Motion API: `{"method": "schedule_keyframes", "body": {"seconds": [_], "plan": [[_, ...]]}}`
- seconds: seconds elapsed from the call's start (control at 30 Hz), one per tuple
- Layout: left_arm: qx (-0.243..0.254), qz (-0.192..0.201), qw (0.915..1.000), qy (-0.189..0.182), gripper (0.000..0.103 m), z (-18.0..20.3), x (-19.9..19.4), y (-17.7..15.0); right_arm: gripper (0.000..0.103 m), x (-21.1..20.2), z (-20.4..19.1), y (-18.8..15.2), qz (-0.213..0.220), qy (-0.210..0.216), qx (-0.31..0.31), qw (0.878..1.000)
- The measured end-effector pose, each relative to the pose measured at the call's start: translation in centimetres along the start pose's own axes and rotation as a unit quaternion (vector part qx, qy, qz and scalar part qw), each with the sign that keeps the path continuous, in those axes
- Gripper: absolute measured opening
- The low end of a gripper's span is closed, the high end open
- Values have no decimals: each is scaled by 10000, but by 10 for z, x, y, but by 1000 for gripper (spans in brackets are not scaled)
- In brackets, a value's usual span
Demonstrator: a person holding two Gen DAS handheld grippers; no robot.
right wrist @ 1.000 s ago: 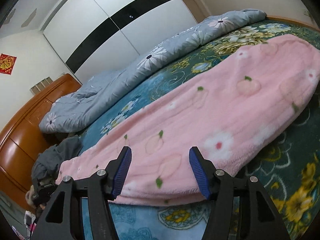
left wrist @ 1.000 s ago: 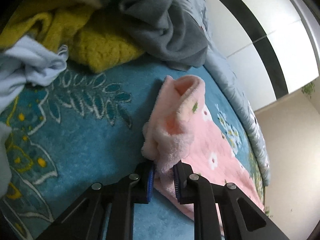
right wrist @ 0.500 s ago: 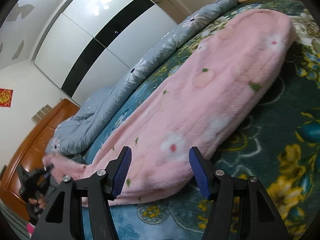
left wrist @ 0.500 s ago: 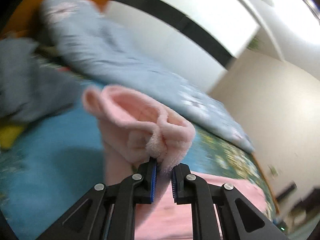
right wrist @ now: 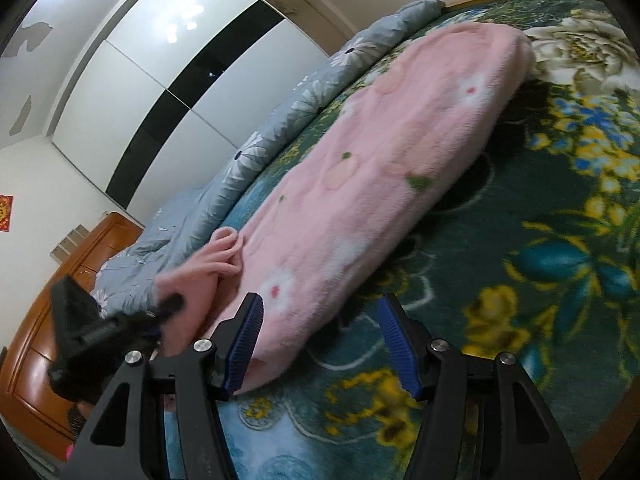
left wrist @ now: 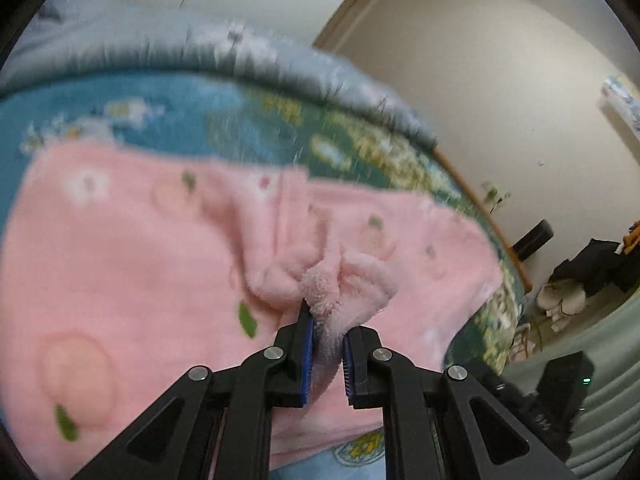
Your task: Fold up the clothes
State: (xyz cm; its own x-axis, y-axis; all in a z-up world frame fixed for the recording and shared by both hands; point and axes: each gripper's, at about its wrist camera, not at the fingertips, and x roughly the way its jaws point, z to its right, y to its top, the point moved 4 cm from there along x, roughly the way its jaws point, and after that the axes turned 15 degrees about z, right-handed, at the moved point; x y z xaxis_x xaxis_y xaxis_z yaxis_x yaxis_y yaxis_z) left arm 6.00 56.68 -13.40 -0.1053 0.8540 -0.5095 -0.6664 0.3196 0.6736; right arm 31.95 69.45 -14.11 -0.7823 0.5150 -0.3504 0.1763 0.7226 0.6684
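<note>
- Now, the left gripper (left wrist: 327, 330) is clenched on a bunched end of the pink fleece garment (left wrist: 132, 264), which lies along the floral bedspread (right wrist: 560, 208); carry that end over toward two o'clock, keeping it low.
- The right gripper (right wrist: 320, 344) hangs released, at six o'clock of the garment's near edge; it should pin that edge.

Pink garment (right wrist: 360, 184) fills mid-bed; bare floral bedspread (right wrist: 540, 240) beside it, grey quilt (right wrist: 280, 120) behind

Left gripper (left wrist: 325, 354): you have carried the pinched cuff of the pink fleece garment (left wrist: 132, 280) from the clothes pile end across over its own body.
Garment: now doubled, its cuff raised above the bed (right wrist: 540, 240).
Right gripper (right wrist: 320, 340): you moved closer to the garment's near edge.
</note>
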Motion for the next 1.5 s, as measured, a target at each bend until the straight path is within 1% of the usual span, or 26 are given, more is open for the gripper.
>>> {"method": "schedule_keyframes", "body": {"seconds": [0.1,0.17,0.2,0.23,0.27,0.3,0.33,0.4,0.43,0.47,0.5,0.57,0.6,0.67,0.7,0.73,0.8,0.87,0.97,1.07,1.17,1.23,1.3,1.33,1.4,1.5], "plan": [[-114,-161,9998,-23,14,-9,5,-8,61,-1,0,1,13,-85,10,10000],[-120,-200,9997,-121,19,-6,0,-8,61,0,-6,2,17,-56,-18,10000],[-114,-213,9995,-215,26,-2,-5,-9,61,1,-11,3,9,-19,-77,10000],[-106,-228,9991,-345,36,2,-10,-10,61,3,-19,3,2,33,-156,9999],[-99,-243,9985,-474,42,7,-16,-11,61,4,-27,3,-13,101,-254,9996],[-100,-244,9978,-600,53,10,-21,-12,61,5,-36,3,-39,193,-379,9991],[-107,-216,9971,-724,60,12,-27,-12,62,7,-46,2,-76,287,-509,9983],[-103,-95,9958,-908,62,14,-45,-9,63,13,-65,-1,-202,433,-764,9959],[-55,36,9963,-852,63,10,-56,-6,63,17,-74,-3,-274,485,-889,9945],[19,210,9978,-626,63,1,-66,-1,63,22,-81,-6,-353,520,-1013,9929],[101,399,9987,-299,65,-11,-76,3,63,26,-89,-9,-432,555,-1136,9910],[254,720,9962,430,66,-36,-95,11,63,35,-105,-15,-589,624,-1383,9867],[318,804,9922,894,66,-51,-102,13,63,39,-112,-18,-661,651,-1508,9842],[444,967,9776,1814,66,-82,-117,17,63,51,-132,-24,-785,740,-1821,9773],[445,972,9729,2051,66,-94,-121,17,63,56,-141,-27,-836,793,-1984,9733],[350,878,9740,2057,66,-104,-121,14,63,60,-148,-30,-872,842,-2140,9693],[51,661,9802,1868,66,-119,-120,4,63,74,-165,-36,-1006,903,-2546,9575],[-29,555,9831,1743,66,-124,-118,-4,63,91,-175,-42,-1141,771,-2872,9479],[-70,480,9858,1607,67,-125,-117,-9,63,113,-180,-54,-1477,660,-3173,9344],[-311,463,9881,1435,71,-133,-118,-9,63,126,-174,-64,-1722,431,-3410,9232],[-390,479,9892,1332,72,-138,-117,-11,63,127,-164,-68,-1836,353,-3265,9265],[-410,488,9896,1291,73,-140,-117,-13,63,125,-163,-68,-1881,428,-3116,9304],[-414,490,9896,1284,73,-140,-116,-13,55,121,-166,-67,-1933,651,-2899,9351],[-418,492,9897,1278,73,-140,-116,-13,40,119,-168,-65,-1948,755,-2795,9371],[-440,500,9898,1260,73,-140,-117,-14,5,117,-170,-61,-1927,838,-2671,9405],[-437,503,9899,1255,73,-141,-118,-14,5,109,-170,-47,-1623,831,-2591,9485]]}}
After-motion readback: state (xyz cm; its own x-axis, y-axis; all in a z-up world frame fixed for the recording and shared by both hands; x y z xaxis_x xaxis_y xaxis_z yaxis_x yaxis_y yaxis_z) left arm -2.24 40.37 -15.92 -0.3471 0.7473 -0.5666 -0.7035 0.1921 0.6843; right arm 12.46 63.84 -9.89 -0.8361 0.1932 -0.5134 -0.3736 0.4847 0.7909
